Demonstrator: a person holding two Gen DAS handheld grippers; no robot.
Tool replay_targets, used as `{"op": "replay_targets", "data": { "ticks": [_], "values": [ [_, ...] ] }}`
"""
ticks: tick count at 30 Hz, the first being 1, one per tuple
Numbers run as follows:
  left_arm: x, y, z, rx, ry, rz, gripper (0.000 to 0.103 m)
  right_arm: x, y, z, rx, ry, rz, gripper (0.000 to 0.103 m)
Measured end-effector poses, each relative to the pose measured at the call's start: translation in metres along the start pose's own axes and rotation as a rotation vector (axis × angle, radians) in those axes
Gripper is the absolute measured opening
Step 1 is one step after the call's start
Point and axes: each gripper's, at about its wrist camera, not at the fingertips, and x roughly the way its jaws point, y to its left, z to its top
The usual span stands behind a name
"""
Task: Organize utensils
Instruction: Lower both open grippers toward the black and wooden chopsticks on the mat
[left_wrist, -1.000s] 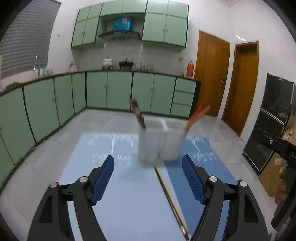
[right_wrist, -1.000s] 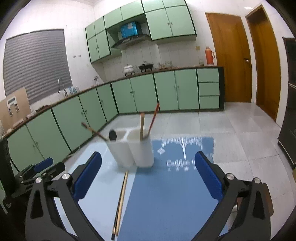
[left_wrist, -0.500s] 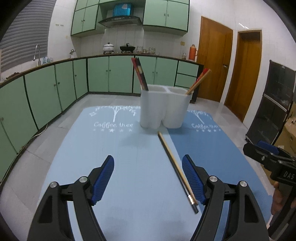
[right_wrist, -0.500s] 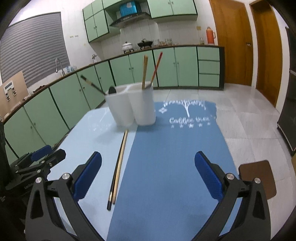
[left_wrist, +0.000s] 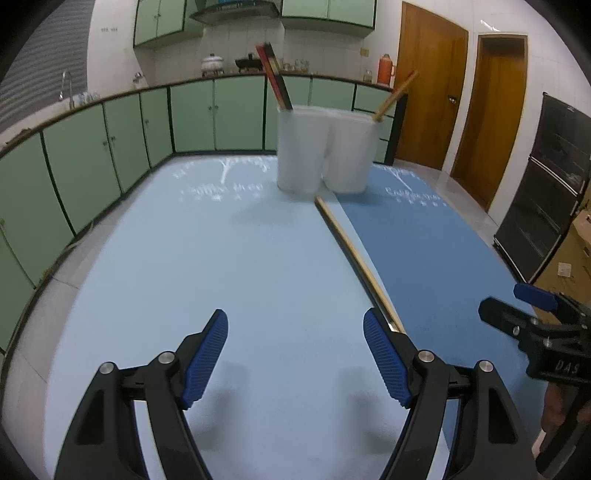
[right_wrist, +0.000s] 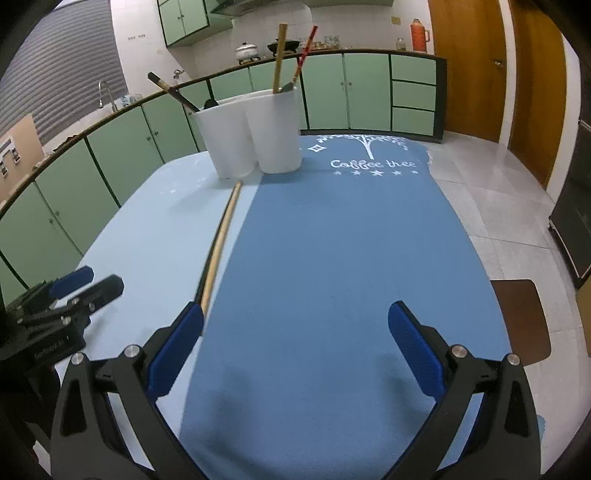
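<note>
A white two-cup utensil holder (left_wrist: 325, 147) stands at the far end of the table, also in the right wrist view (right_wrist: 255, 133). Chopsticks and a dark utensil stick out of it. A pair of long chopsticks (left_wrist: 354, 254) lies flat on the mats, running from the holder toward me; in the right wrist view the pair (right_wrist: 219, 240) lies left of centre. My left gripper (left_wrist: 295, 336) is open and empty low over the light blue mat, its right fingertip beside the chopsticks' near end. My right gripper (right_wrist: 295, 332) is open and empty over the dark blue mat.
A light blue mat (left_wrist: 207, 266) and a dark blue mat (right_wrist: 332, 240) cover the table. Green cabinets line the far walls. A brown stool seat (right_wrist: 524, 317) stands right of the table. The other gripper shows at each view's side edge.
Both grippers have dropped lower toward the table and tilted down. The holder now sits higher in both views. The lying chopsticks' near end is now at the fingertips.
</note>
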Motion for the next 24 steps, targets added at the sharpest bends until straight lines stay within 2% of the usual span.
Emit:
{"op": "replay_targets", "data": {
  "ticks": [10,14,17,19,24],
  "values": [
    [0.015,-0.039,-0.019,0.014,0.080,-0.086,0.074,-0.013,-0.027,0.006,0.062,-0.029,-0.025,0.097],
    [0.021,-0.049,-0.025,0.019,0.105,-0.085,0.071,-0.014,-0.030,0.004,0.069,-0.031,-0.026,0.097],
    [0.024,-0.053,-0.025,0.040,0.100,-0.057,0.069,-0.015,-0.030,0.005,0.072,-0.032,-0.025,0.097],
    [0.025,-0.054,-0.025,0.045,0.100,-0.041,0.065,-0.015,-0.030,0.004,0.072,-0.032,-0.025,0.097],
    [0.023,-0.045,-0.024,0.045,0.100,-0.023,0.048,-0.013,-0.030,0.004,0.073,-0.025,-0.021,0.097]
  ]
}}
